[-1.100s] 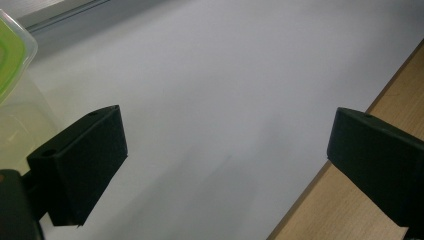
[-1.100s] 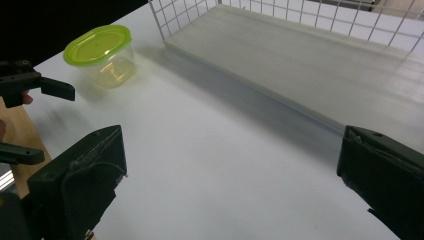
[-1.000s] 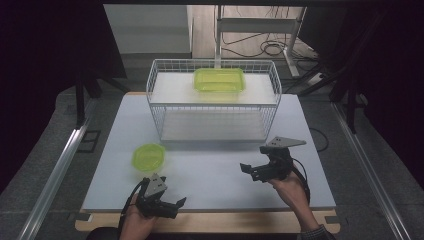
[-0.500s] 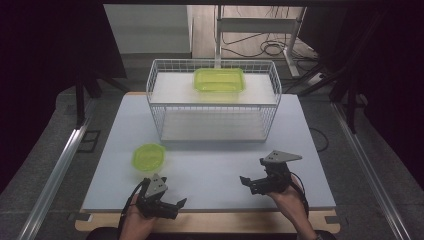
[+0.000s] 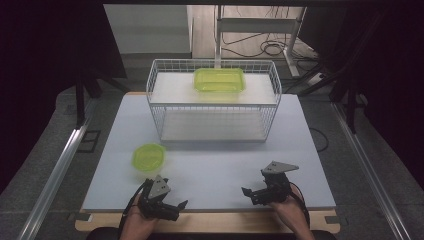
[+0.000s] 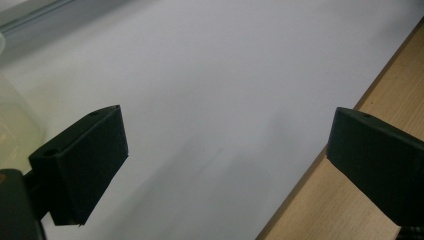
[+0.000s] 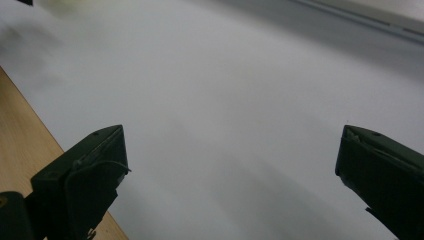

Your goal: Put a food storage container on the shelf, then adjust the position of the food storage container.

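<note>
We hold both grippers, left [image 5: 176, 204] and right [image 5: 248, 192], low at the near table [image 5: 225, 165] edge with jaws wide open and empty, so next the left must reach the bowl [image 5: 148, 157] just ahead.

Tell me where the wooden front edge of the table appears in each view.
High view: wooden edge runs along the bottom, between the two hands.
Left gripper view: wooden edge fills the lower right corner.
Right gripper view: wooden edge lies at the lower left.
Shared landmark: the white sheet bordering it.
</note>
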